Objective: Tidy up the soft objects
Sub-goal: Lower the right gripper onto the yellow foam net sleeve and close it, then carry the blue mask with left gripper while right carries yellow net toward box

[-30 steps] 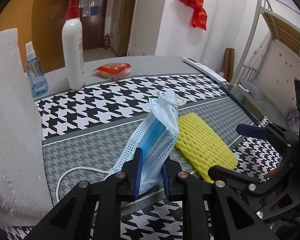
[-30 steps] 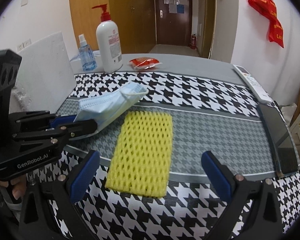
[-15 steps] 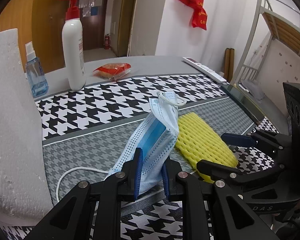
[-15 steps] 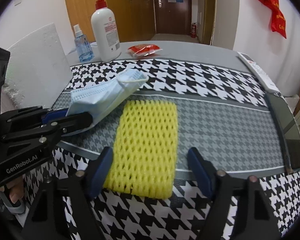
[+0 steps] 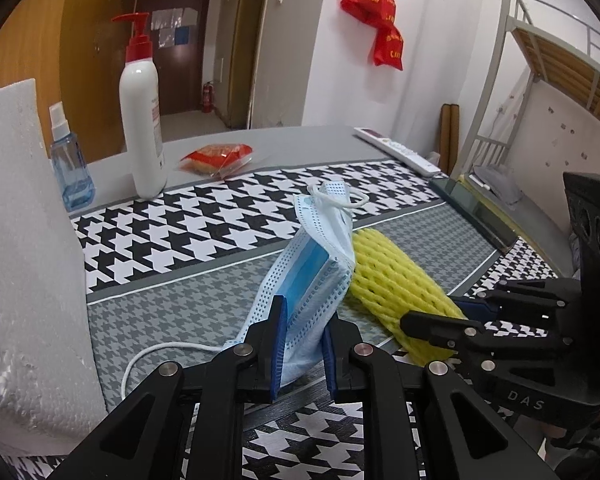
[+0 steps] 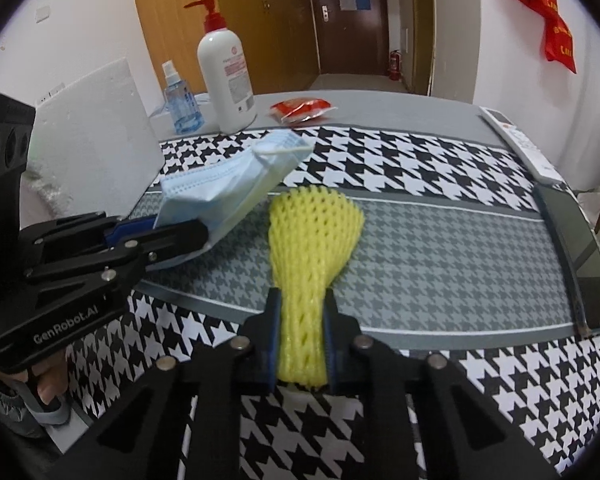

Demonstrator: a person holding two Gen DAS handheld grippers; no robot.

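The right gripper (image 6: 300, 332) had just closed on the near end of the yellow foam net (image 6: 312, 248), bunching it. The net's length ran straight away from the jaws across the table (image 6: 440, 240). Just left, the left gripper (image 5: 302, 340) clamped the face masks (image 5: 312, 276), tilted above the cloth.

The grey houndstooth band of the tablecloth (image 6: 440, 256) lies bare to the right of the yellow foam net sleeve (image 6: 312, 236), open as far as the dark glass-fronted phone (image 6: 576, 252) and the white remote control (image 6: 516, 140) along the right edge. On the left a tall white foam block (image 5: 24, 240) walls off that side. At the back the white pump bottle with a red top (image 6: 226, 76), the small blue spray bottle (image 6: 178, 100) and a red snack packet (image 6: 302, 108) stand in a row, with bare black-and-white cloth in front of them.
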